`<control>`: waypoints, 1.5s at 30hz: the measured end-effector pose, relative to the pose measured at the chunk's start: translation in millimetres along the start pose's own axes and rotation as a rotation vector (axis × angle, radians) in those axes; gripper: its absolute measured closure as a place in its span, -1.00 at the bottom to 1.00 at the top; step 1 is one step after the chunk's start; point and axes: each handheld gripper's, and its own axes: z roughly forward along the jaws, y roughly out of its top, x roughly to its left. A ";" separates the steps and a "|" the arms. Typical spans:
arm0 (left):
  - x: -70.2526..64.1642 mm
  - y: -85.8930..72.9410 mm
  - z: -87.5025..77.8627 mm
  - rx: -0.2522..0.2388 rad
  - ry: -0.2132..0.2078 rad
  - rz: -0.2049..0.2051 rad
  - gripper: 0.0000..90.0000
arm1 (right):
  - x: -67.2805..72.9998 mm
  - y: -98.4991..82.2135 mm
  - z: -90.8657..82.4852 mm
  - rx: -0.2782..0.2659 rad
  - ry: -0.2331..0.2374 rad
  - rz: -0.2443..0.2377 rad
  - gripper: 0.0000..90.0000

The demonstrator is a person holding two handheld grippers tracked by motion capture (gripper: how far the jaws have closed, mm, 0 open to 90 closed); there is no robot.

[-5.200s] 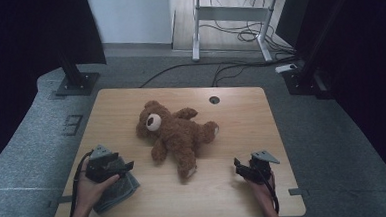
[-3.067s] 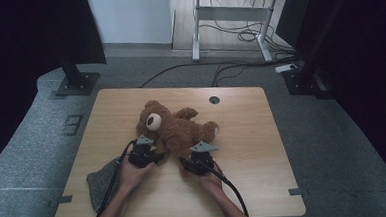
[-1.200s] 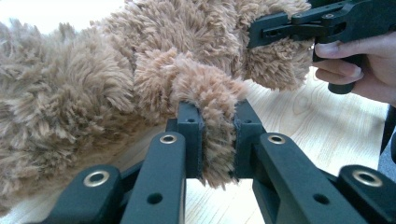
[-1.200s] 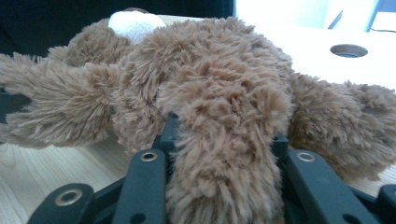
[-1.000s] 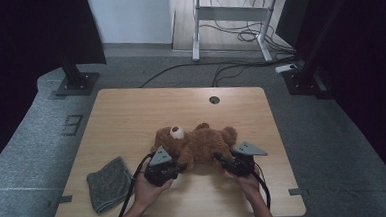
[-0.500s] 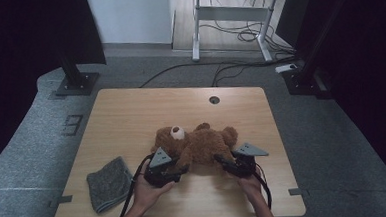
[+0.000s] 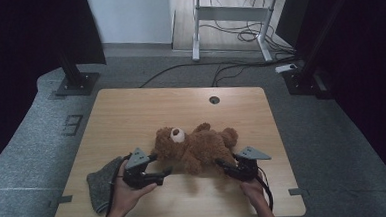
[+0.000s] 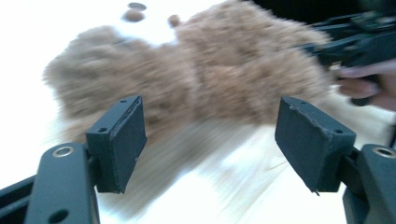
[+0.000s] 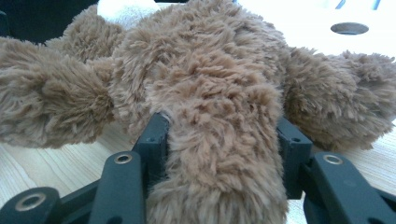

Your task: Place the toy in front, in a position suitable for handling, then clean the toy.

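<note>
Gripping teddy's [image 9: 205,93] leg, right gripper [image 9: 219,140] fingers loosening; left gripper [image 8: 210,135] fingers just spread, empty.

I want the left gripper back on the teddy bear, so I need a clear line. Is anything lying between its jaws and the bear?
Nothing visible does. The left gripper has just been opening; its jaws stand wide and empty, with bare table before the teddy bear. The grey cloth lies off to its outer side. The right gripper has a bear limb between its jaws.

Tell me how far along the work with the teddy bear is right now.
Done: the teddy bear lies near the table's front edge. In hand: the left gripper has just opened, empty; the right gripper's jaws, also opening, flank a leg. Left: release; the grey cloth lies untouched.
</note>
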 end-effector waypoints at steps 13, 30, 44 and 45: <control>51.5 -30.0 -33.6 0.067 0.169 -0.094 -0.54 | -1.4 -0.1 0.3 -0.005 0.002 0.017 0.09; 69.2 -62.4 -47.1 0.173 0.254 -0.102 -0.65 | -3.1 -0.4 1.4 -0.008 0.006 0.028 0.07; 88.0 -88.1 -28.5 0.303 0.312 -0.128 -0.37 | -3.6 -1.0 2.0 -0.008 0.008 0.033 0.06; 88.7 -87.9 -29.2 0.302 0.318 -0.133 -0.29 | -3.6 -1.0 1.9 -0.007 0.008 0.034 0.06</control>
